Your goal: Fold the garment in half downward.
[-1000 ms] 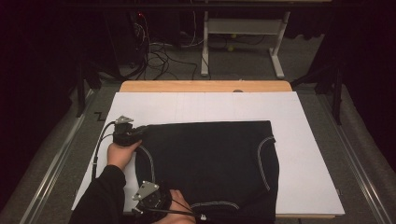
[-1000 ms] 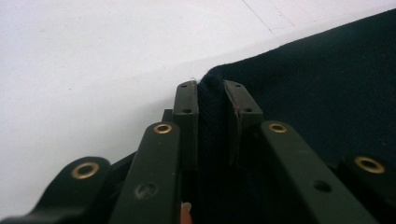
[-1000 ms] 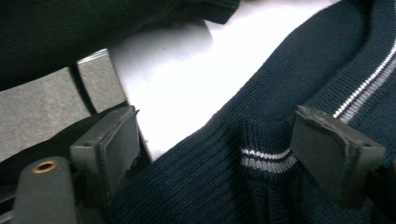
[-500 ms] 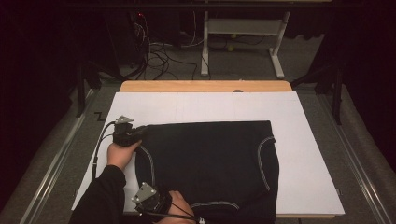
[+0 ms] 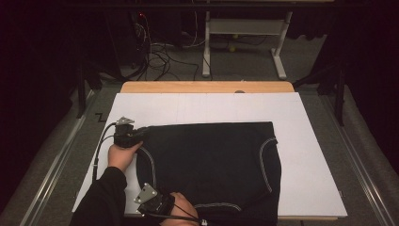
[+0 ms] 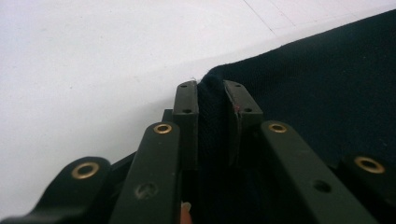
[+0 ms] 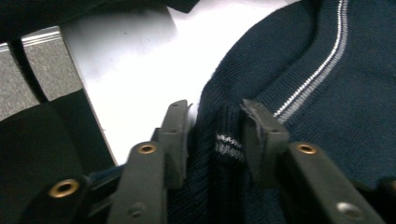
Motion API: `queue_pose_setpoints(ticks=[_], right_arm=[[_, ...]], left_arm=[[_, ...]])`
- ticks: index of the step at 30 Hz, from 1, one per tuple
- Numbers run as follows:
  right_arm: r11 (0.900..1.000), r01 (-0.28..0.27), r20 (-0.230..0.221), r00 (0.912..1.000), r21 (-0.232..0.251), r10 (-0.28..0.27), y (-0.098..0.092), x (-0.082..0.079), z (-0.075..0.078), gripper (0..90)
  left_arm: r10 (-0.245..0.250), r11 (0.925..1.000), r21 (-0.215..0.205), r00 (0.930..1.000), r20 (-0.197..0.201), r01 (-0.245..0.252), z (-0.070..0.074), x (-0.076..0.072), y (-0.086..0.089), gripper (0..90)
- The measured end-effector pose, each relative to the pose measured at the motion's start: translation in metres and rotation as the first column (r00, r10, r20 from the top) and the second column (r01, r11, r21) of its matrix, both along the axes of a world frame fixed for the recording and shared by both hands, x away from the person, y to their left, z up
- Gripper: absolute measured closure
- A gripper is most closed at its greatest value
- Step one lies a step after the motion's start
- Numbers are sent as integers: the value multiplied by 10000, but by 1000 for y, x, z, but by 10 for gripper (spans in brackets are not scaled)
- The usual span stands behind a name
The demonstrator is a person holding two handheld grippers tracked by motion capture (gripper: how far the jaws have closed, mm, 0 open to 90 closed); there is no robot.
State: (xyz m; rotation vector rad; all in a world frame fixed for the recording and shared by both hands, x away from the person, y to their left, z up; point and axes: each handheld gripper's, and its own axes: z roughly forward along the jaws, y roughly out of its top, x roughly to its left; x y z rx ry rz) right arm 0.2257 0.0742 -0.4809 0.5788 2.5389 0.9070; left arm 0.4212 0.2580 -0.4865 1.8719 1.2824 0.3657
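Both grippers' jaws pinch the garment's [image 5: 211,165] left edge.

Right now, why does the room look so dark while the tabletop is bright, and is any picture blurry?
In the high view, light falls on the white board while the surroundings stay almost black, so the dark sweater shows little detail. In the left gripper view, the board looks washed out and the near black arms are soft. In the right gripper view, the sweater's knit and white stripe are fairly sharp.
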Motion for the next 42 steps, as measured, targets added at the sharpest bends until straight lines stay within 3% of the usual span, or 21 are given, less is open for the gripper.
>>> queue_pose_setpoints(ticks=[14,21,27,34,40,42], right_arm=[[9987,212,-367,9991,466,-195,-5,5,1,756],[9953,214,-538,9984,942,-164,-11,5,2,761],[9897,226,-183,9996,1412,-202,-16,-1,6,763],[9771,79,395,9991,2125,-167,-26,-6,20,764],[9692,-25,468,9989,2461,-93,-34,-5,29,764],[9670,-62,584,9983,2546,-90,-37,-5,32,764]], left_arm=[[16,10000,47,10000,32,-16,0,0,0,732],[73,9999,80,10000,24,-73,0,0,-1,732],[141,9999,46,9999,-27,-141,0,0,0,733],[664,9962,-544,9972,-350,-682,4,0,0,737],[856,9949,-515,9962,-171,-863,16,-2,-6,737],[901,9936,-677,9959,-50,-903,22,-2,-6,736]])
